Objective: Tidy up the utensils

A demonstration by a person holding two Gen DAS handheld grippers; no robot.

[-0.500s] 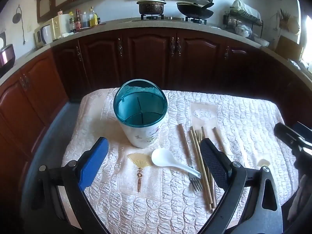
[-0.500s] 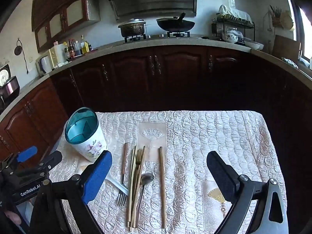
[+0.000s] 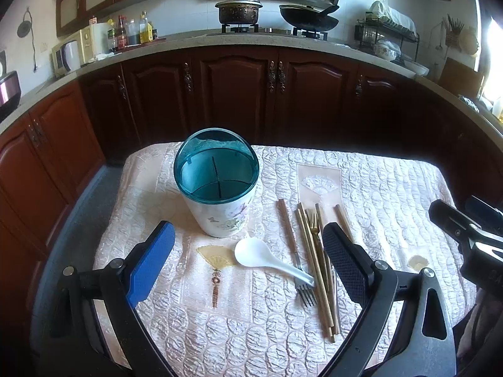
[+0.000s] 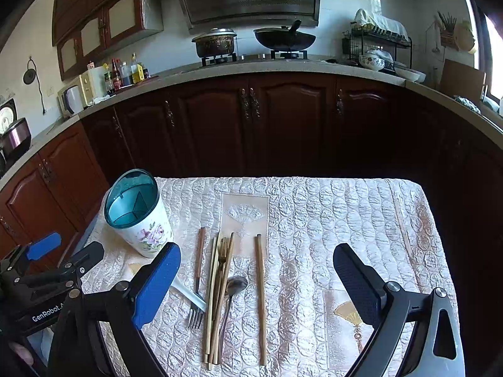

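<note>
Quilted cloth (image 3: 377, 188) satiny; spoon (image 3: 261, 256) glossy white; chopsticks (image 4: 260, 298) matt wood; holder (image 3: 217, 188) rim translucent teal plastic.

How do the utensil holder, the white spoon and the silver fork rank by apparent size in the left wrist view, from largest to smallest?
1. utensil holder, clearly the largest.
2. white spoon.
3. silver fork, though this is unsure: the spoon's handle covers part of it, and its length looks similar to the spoon's.

Both grippers (left (image 3: 248, 264), right (image 4: 256, 281)) agape.
</note>
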